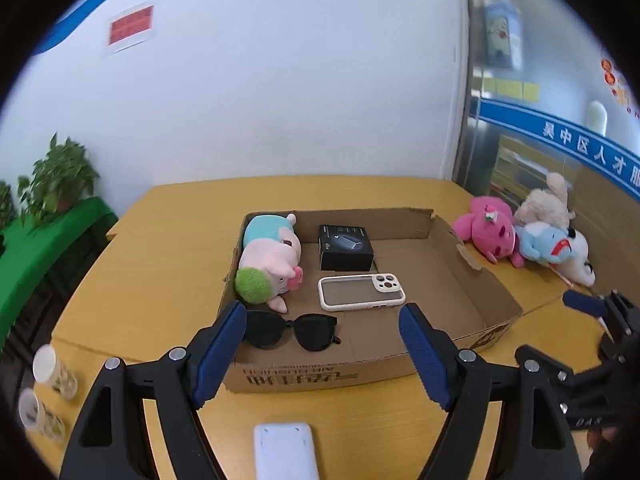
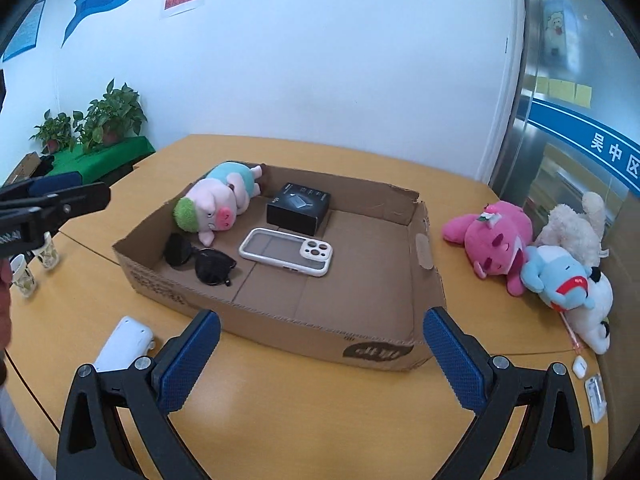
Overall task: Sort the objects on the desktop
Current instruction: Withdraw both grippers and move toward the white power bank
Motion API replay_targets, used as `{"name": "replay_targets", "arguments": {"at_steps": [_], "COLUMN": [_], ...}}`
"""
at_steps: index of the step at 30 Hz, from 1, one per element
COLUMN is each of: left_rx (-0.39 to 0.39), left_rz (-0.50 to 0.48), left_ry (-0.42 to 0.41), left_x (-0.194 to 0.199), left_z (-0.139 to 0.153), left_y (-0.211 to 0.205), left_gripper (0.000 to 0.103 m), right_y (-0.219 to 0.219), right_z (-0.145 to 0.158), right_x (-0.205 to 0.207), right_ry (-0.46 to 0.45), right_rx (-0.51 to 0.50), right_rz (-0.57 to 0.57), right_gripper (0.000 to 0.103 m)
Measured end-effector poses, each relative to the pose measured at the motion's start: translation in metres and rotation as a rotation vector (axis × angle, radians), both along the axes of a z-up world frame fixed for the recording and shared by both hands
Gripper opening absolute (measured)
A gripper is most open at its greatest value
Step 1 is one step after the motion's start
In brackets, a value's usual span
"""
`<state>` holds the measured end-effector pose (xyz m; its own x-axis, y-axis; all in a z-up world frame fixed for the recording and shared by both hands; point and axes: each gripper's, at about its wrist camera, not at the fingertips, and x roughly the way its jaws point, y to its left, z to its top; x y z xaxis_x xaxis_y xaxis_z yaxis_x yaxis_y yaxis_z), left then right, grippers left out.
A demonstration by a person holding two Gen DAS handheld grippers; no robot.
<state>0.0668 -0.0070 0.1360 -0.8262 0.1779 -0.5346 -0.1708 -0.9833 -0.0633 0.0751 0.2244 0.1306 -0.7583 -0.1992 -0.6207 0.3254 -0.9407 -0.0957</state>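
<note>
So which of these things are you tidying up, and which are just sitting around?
For the sorting:
- brown cardboard box
- pink pig plush with green hair
- black sunglasses
- white-edged phone case
- small black carton
- pink plush toy
- blue plush toy
- cream plush toy
- white plastic device

Just lying about:
- potted green plants
- paper cups

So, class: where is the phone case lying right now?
In both wrist views the phone case lies flat inside the cardboard box, near its middle, between the black box behind and the sunglasses toward the front-left.
</note>
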Motion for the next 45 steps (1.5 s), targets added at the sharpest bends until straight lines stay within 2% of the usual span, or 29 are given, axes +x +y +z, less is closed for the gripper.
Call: {"name": "replay_targets", "arguments": {"at_steps": [3, 9, 33, 45], "left_rx": [0.019, -0.006, -0.005, 0.011], "left_rz": [0.01, 0.015, -0.027, -0.042], "left_ry": [0.004, 0.017, -0.044, -0.091], "left_x": [0.015, 0.026, 0.001, -0.002], "left_z": [-0.004, -0.011, -0.031, -0.044], "left_y": [0.004, 0.007, 0.028, 0.015], "left_gripper": [0.079, 0.079, 0.079, 0.079], "right_y": [-0.002, -0.004, 0.015, 0.009], "right_z": [0.005, 0.002, -0.01, -0.015], "right_x": [0.017, 0.025, 0.002, 0.0], "right_ry": [-0.003, -0.006, -0.007, -0.011], "right_rx": [-0.013, -0.01, -0.032, -0.028], "right_rz": [0.0, -0.01, -0.076, -0.1], "right_gripper": [0.103, 0.103, 0.103, 0.103]}}
